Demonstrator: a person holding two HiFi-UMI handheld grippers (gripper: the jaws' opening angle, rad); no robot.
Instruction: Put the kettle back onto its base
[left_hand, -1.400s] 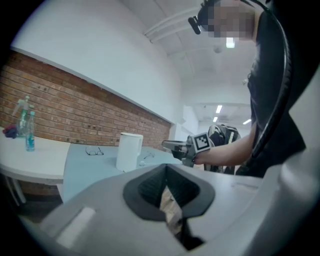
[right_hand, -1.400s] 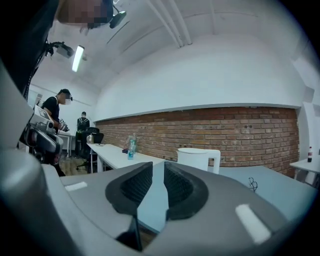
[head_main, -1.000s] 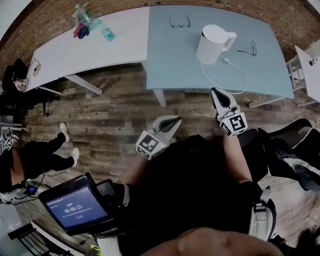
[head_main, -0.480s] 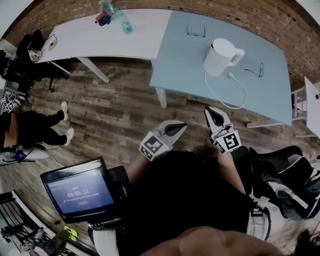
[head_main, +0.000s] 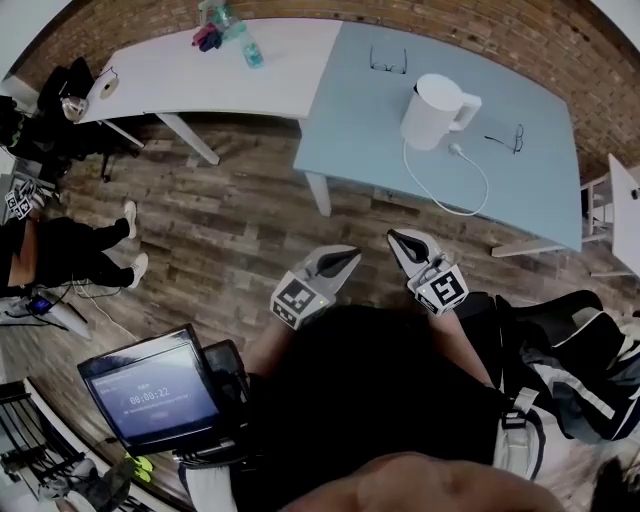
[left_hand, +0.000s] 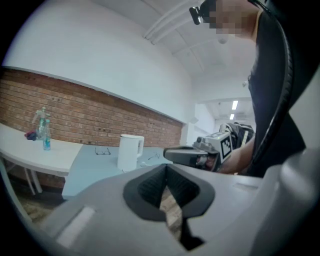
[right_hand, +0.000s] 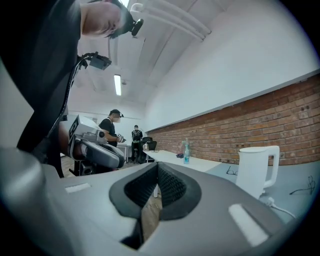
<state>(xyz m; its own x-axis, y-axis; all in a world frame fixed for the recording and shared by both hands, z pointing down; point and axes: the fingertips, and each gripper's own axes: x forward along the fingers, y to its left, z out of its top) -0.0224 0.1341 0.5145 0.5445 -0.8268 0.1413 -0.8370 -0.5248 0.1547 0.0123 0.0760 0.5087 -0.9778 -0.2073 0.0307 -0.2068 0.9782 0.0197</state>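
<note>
The blue table bears two pairs of glasses — one pair near the brick wall, another pair rightward; the white table carries a bottle

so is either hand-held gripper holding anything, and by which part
Nothing is held. The left hand-held gripper and the right hand-held gripper are both shut and empty; the kettle stands on the table, untouched.

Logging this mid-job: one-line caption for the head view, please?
Shut and empty, left gripper and right gripper hover over wooden floor, short of the blue table bearing the white kettle.
</note>
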